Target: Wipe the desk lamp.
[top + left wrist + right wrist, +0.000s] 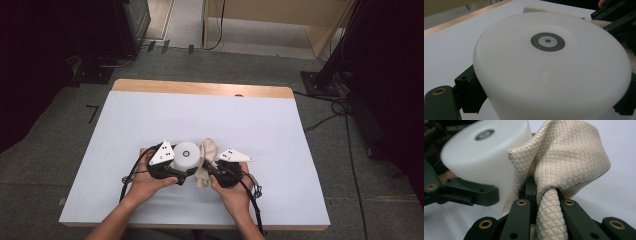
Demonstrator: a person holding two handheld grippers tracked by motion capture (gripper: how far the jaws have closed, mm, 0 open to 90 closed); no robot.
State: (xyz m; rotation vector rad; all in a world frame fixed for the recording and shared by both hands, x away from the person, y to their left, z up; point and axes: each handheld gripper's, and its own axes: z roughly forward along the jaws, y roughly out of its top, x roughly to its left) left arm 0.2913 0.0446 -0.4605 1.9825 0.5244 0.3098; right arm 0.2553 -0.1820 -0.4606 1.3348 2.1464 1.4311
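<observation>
A white round container point(186, 154) with a grey ring mark on its top stands near the front middle of the white table point(150, 115). My left gripper point(181, 175) is shut on the container point(551, 70), one jaw at each side of it. A beige quilted cloth point(207, 162) hangs bunched against the container's right side. My right gripper point(206, 167) is shut on the cloth point(564, 167), which is pinched between its jaws with a fold pressed to the container point(484, 157).
The table's wooden far edge point(200, 88) runs along the back. Cables point(325, 117) lie on the grey floor to the right, and dark stands flank the table at both sides. Bare tabletop lies behind and beside my hands.
</observation>
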